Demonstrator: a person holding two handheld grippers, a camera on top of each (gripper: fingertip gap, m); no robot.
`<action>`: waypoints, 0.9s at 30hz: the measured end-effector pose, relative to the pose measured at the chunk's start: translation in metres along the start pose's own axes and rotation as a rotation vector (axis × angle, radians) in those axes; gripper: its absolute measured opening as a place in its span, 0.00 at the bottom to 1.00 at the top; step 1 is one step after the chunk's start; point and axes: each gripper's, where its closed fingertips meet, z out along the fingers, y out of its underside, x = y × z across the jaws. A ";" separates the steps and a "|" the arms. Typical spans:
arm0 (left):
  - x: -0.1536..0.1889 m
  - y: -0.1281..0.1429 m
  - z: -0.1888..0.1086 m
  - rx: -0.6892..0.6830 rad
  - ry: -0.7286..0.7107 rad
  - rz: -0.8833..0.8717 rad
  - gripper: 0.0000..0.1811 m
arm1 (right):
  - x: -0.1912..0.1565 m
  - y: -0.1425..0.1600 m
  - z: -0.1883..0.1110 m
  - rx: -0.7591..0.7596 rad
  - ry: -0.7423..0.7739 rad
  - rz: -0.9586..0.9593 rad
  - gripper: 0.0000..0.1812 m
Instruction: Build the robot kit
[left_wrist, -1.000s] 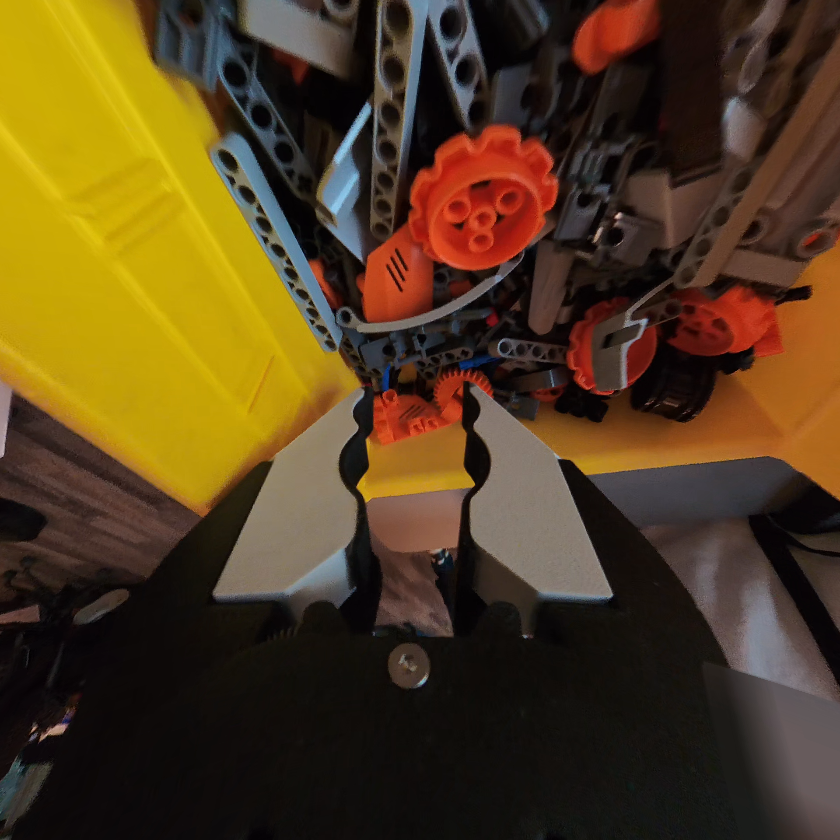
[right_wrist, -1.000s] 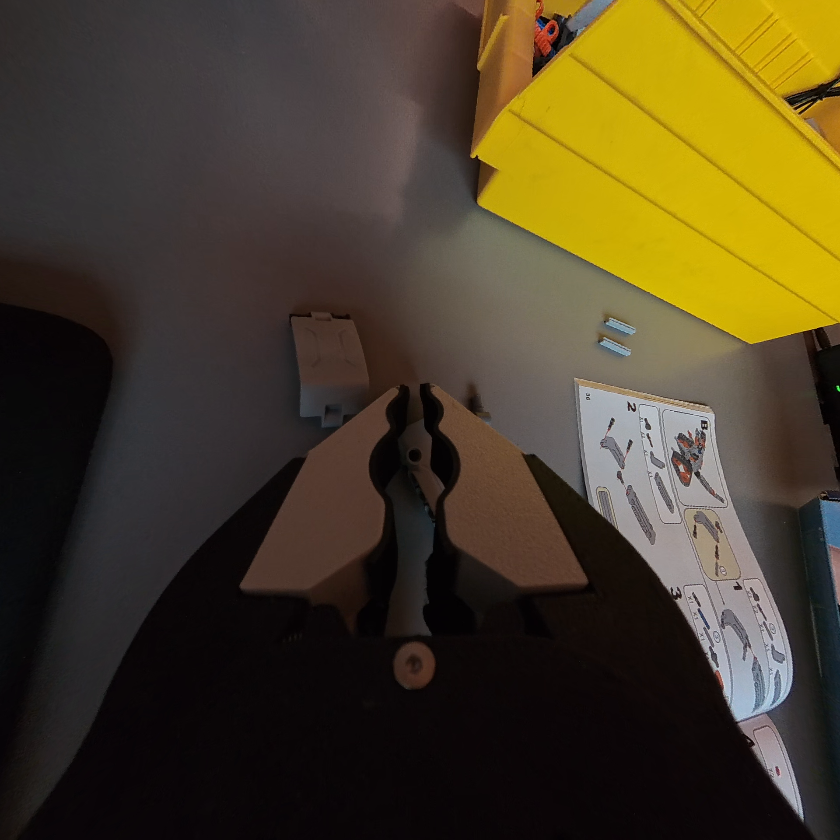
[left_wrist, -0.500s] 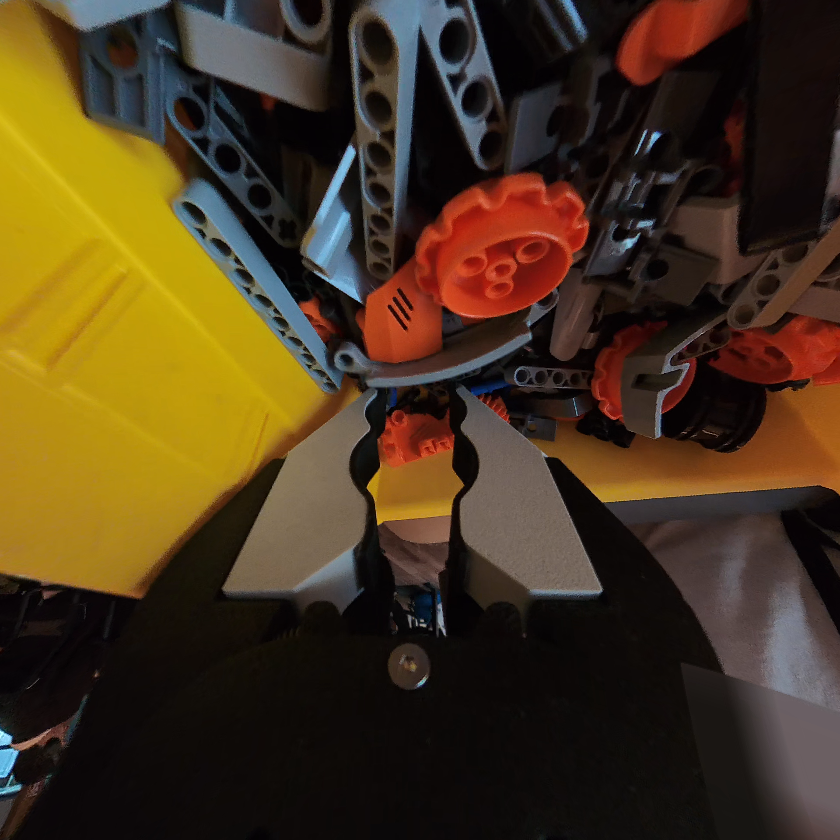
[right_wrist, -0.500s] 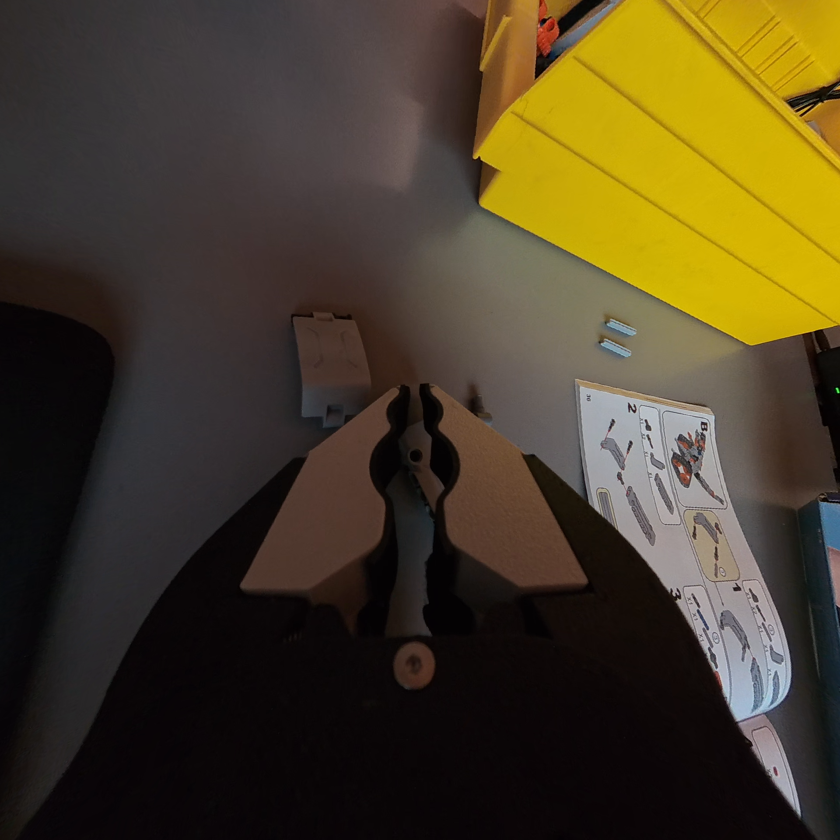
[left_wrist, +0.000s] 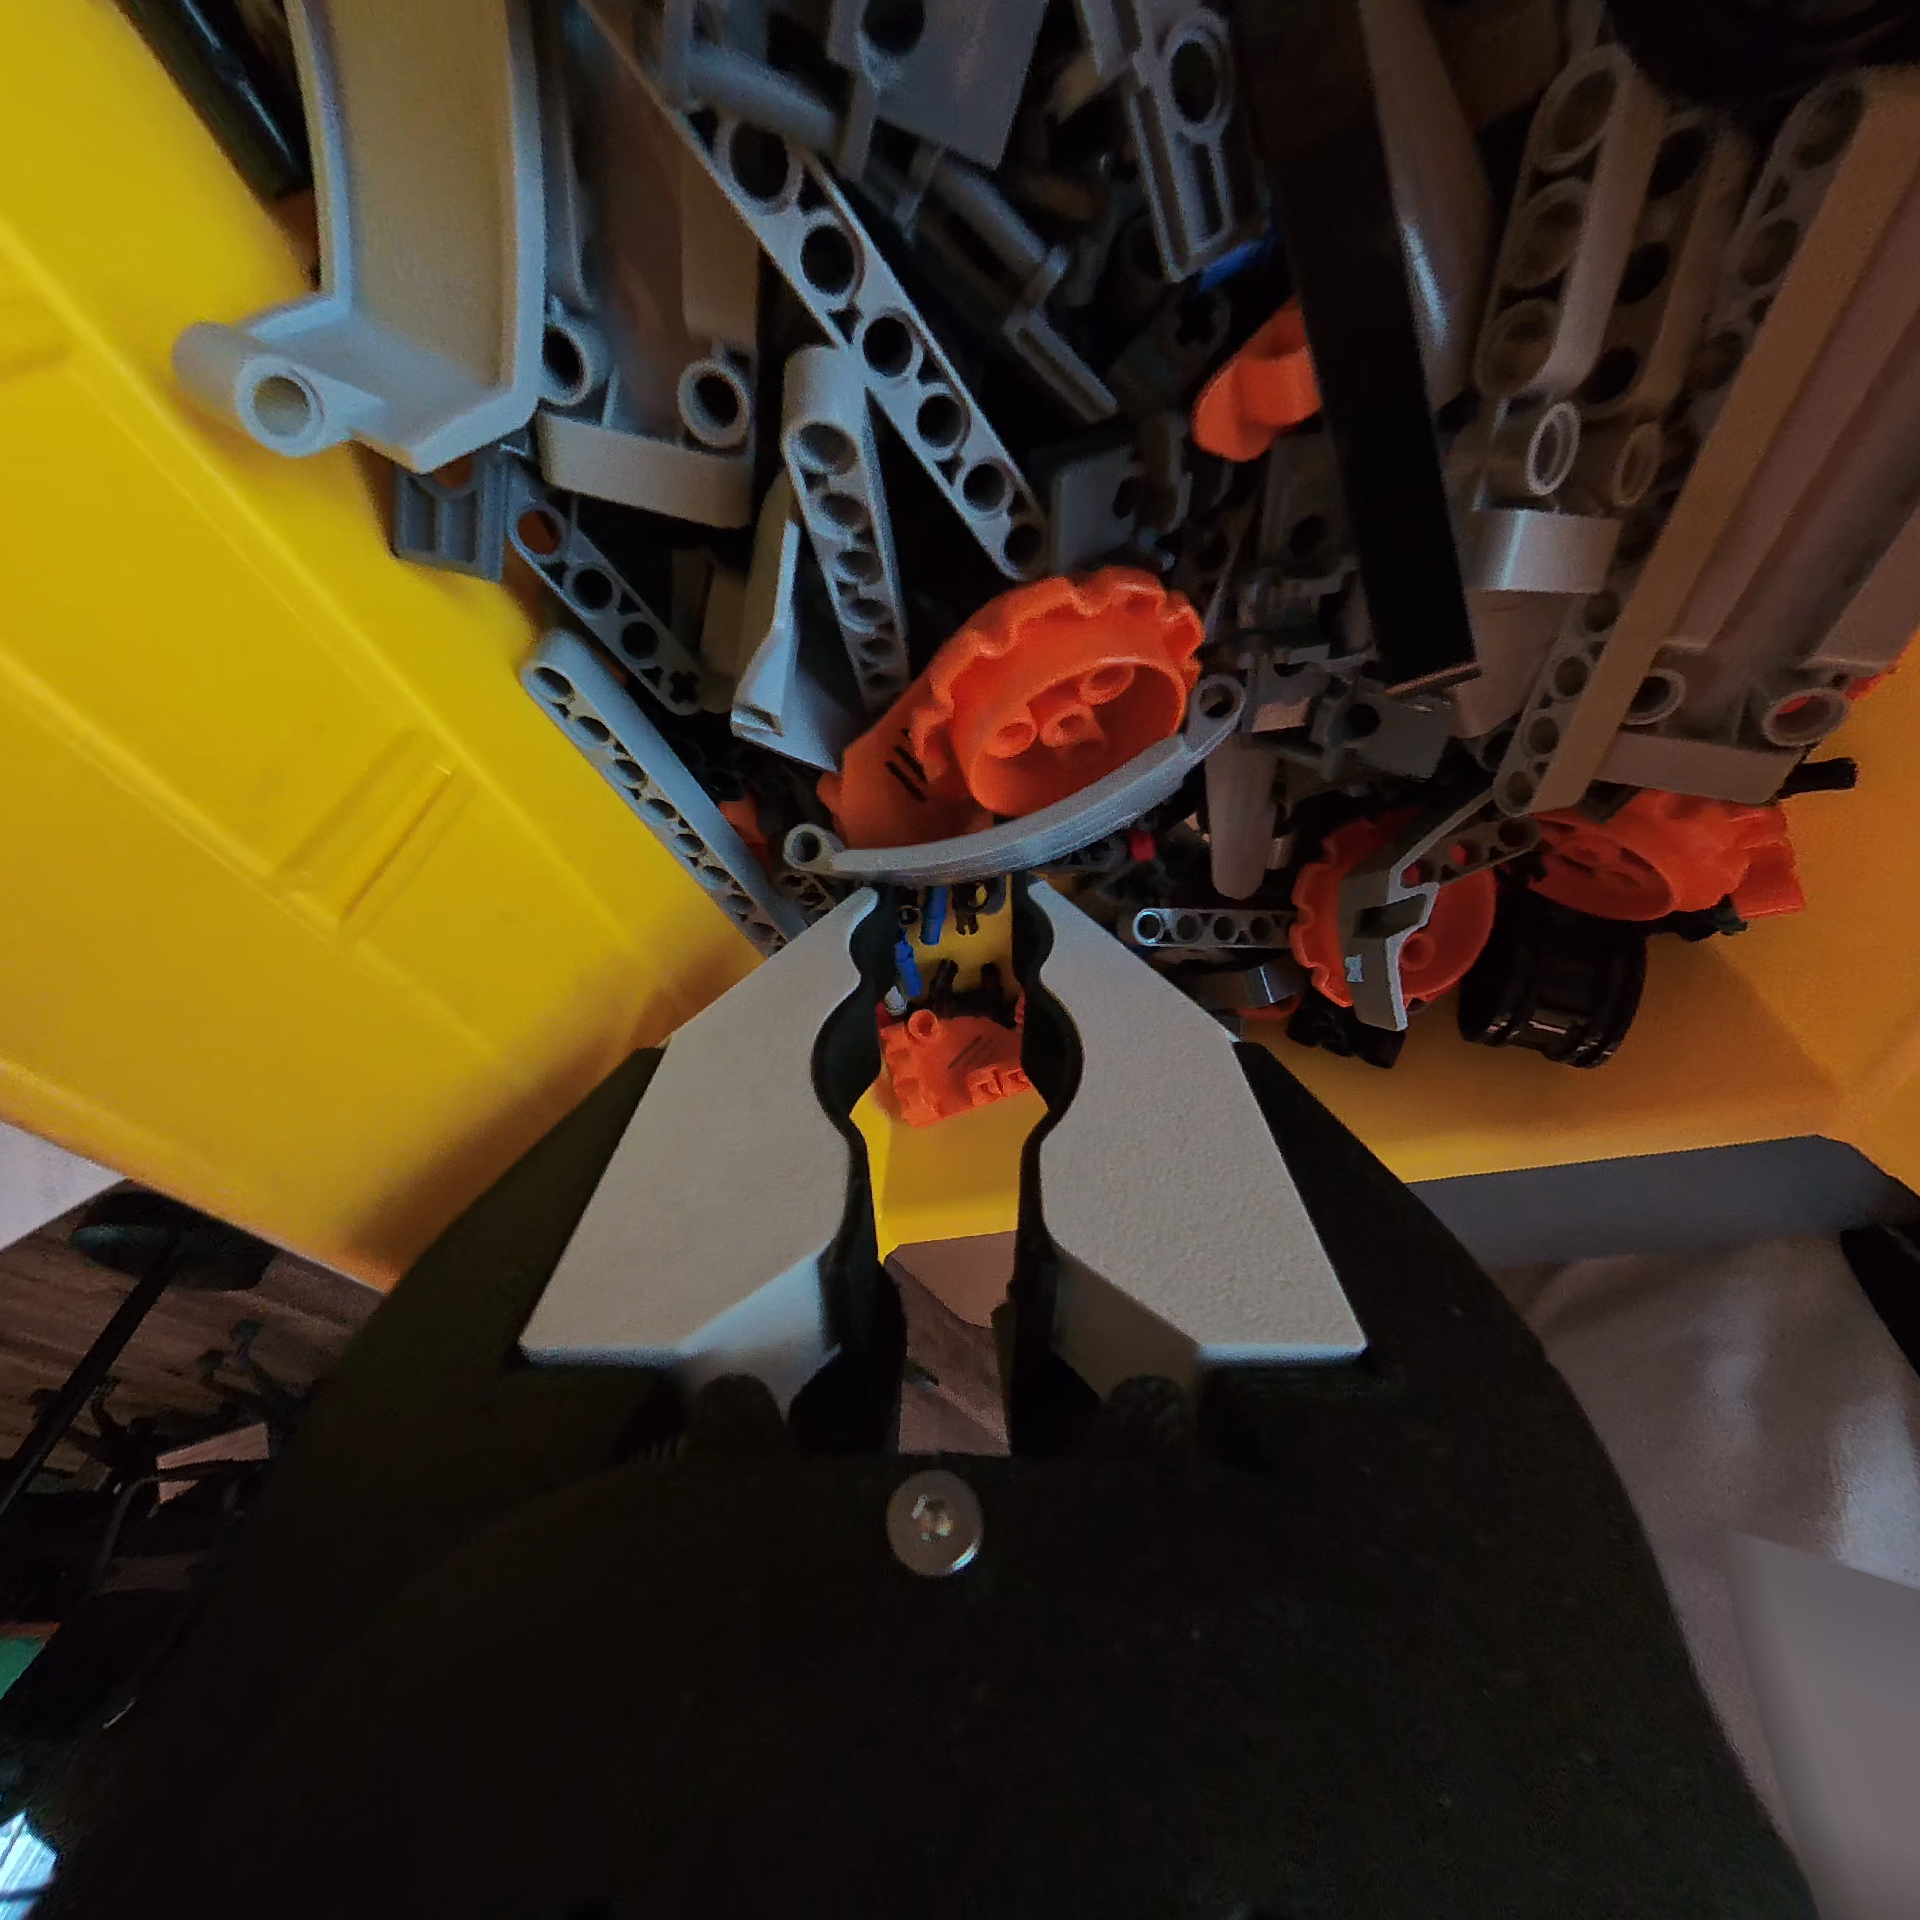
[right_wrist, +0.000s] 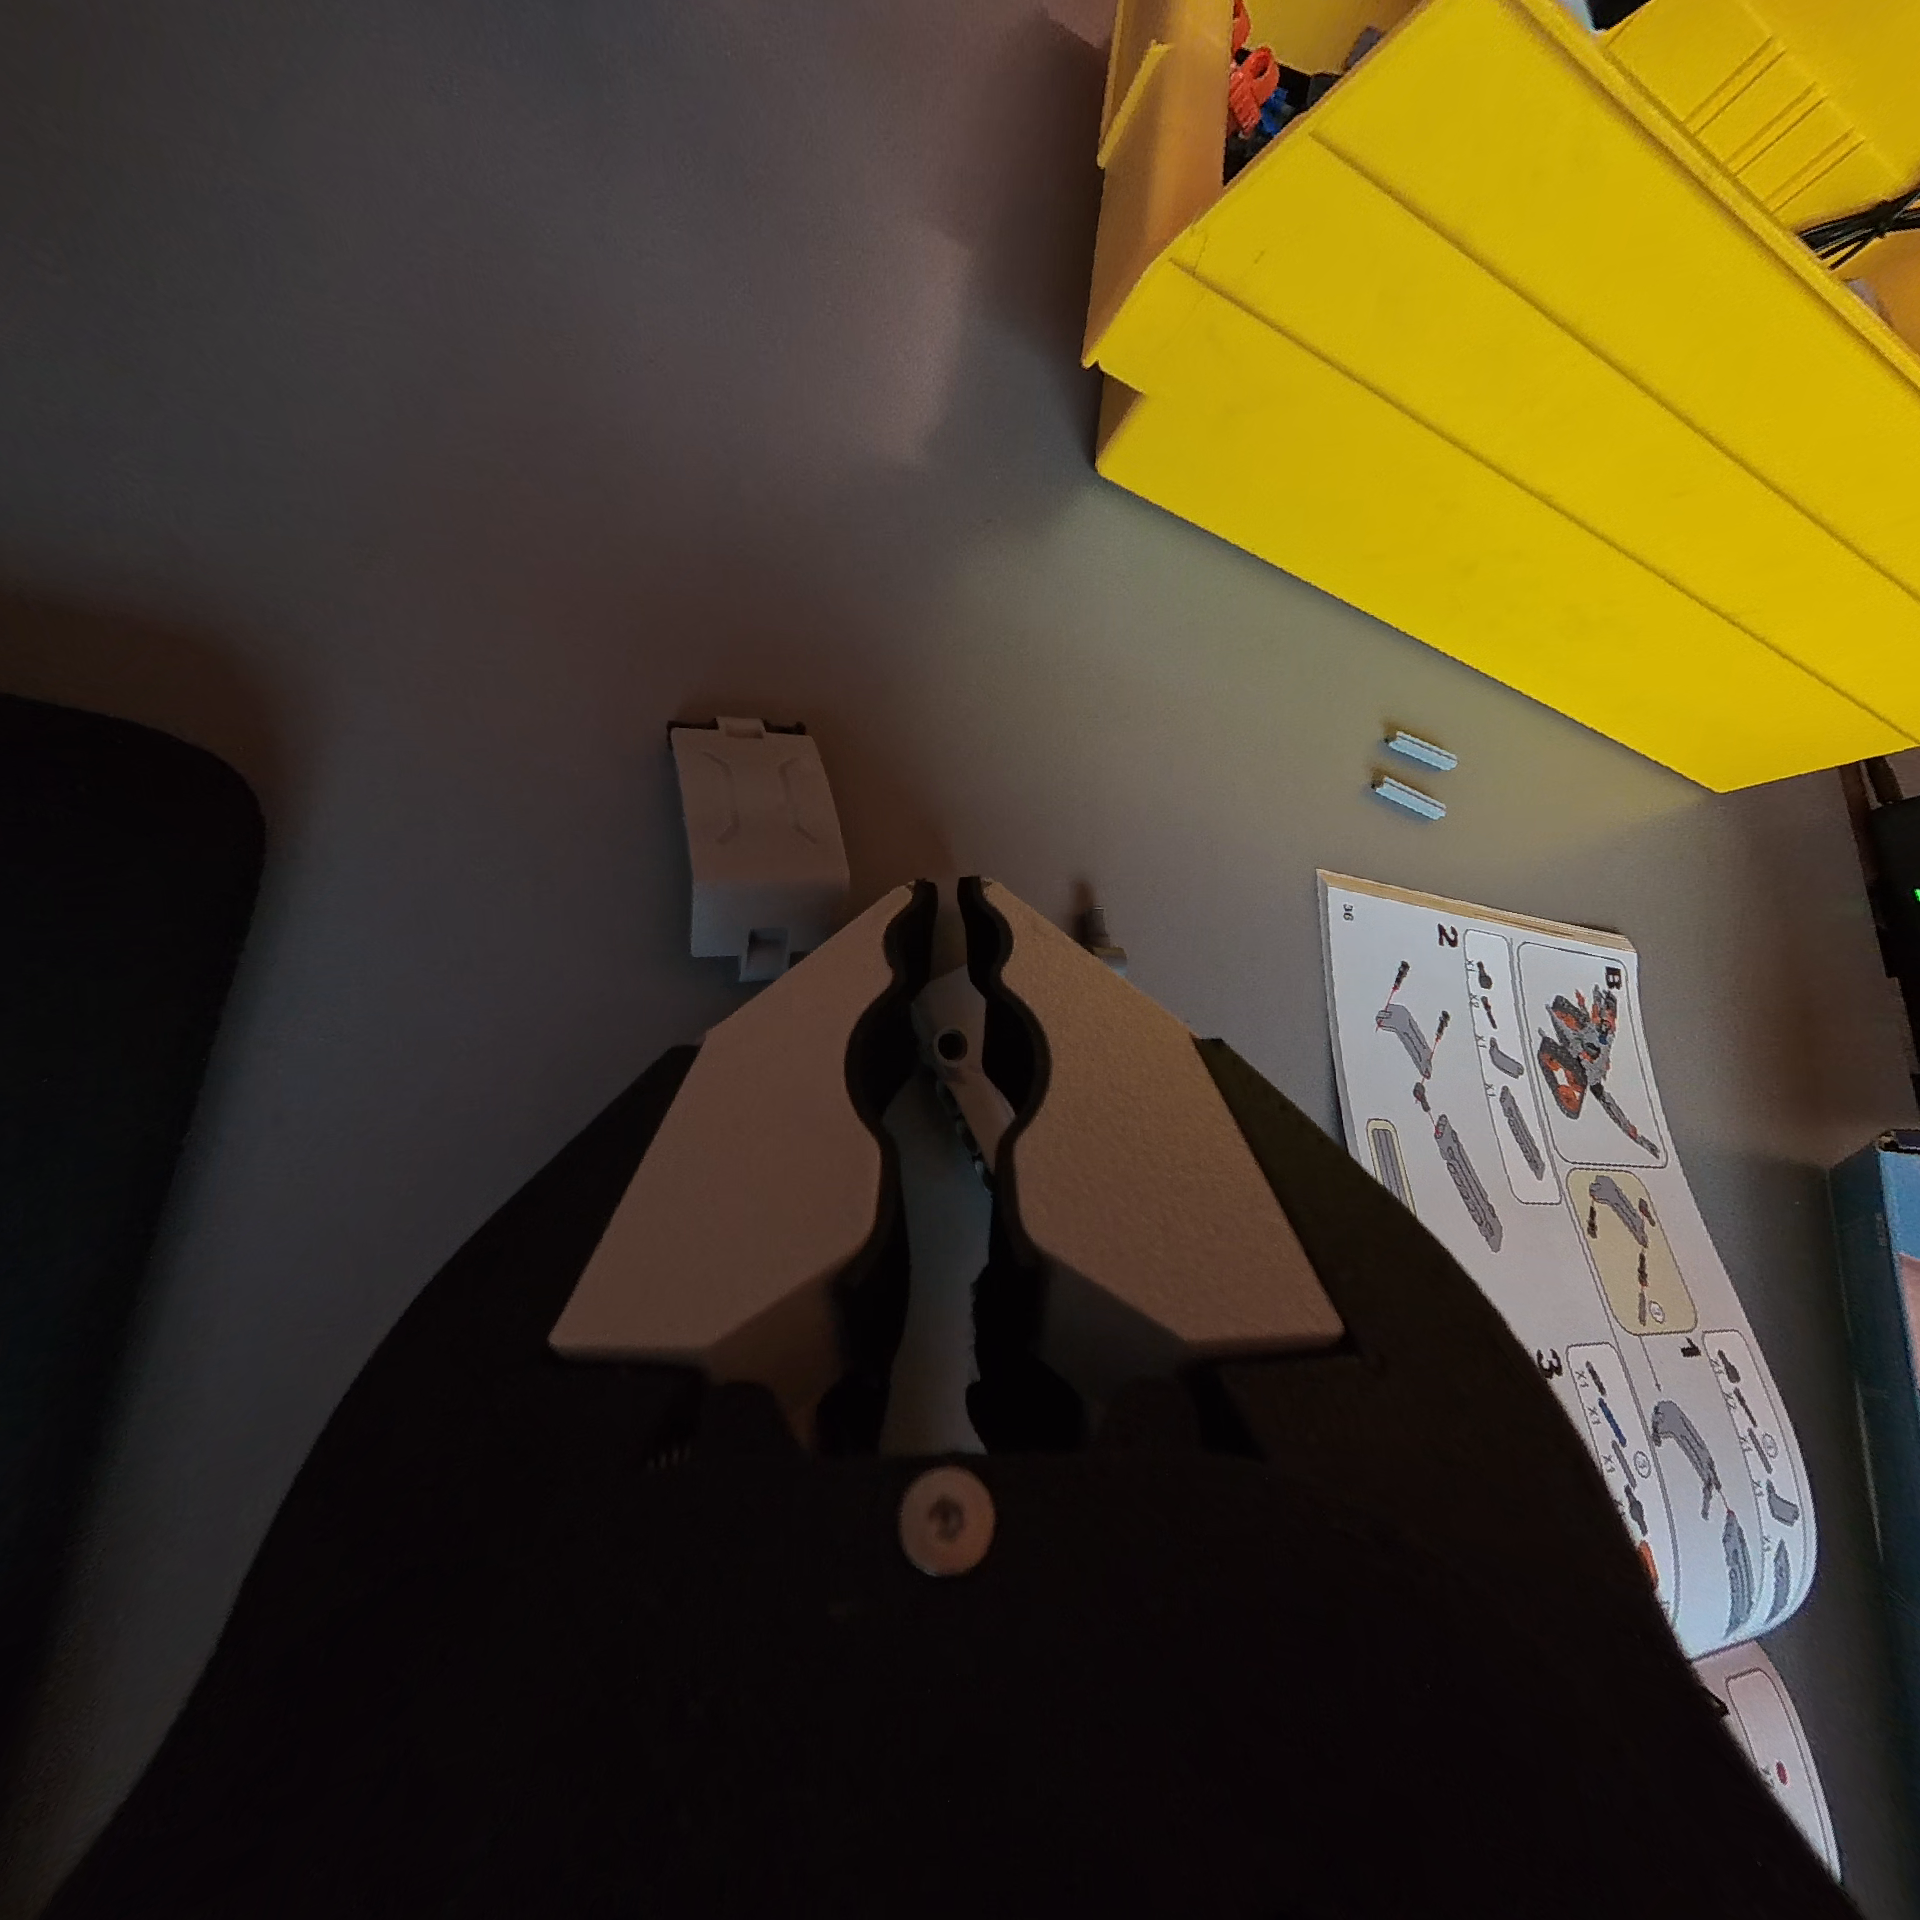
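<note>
L gripper (left_wrist: 945, 914) part-open, empty, now deeper in yellow bin (left_wrist: 260, 831) — R gripper (right_wrist: 938, 894) unchanged, closed on grey piece (right_wrist: 951, 1049).

Both wide-angle views bend strongly toward their edges. The left wrist view is sharp and bright on the yellow bin (left_wrist: 260, 831), blurring toward 12 o'clock. The right wrist view is dim, the grey tabletop (right_wrist: 520, 416) shadowed, brightest toward 2 o'clock.

Left wrist view peers closely into the yellow bin (left_wrist: 260, 831); right wrist view faces the table, that bin (right_wrist: 1507, 468) far upper right
</note>
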 end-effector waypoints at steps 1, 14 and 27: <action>0.000 -0.001 -0.001 0.005 0.001 0.003 0.11 | 0.000 0.000 0.000 0.000 0.001 -0.003 0.03; 0.011 -0.018 -0.009 0.079 -0.007 0.061 0.09 | 0.102 0.012 -0.069 0.111 0.447 0.249 0.02; 0.018 -0.022 -0.016 0.118 -0.005 0.091 0.09 | 0.017 -0.009 -0.028 0.113 0.031 0.012 0.06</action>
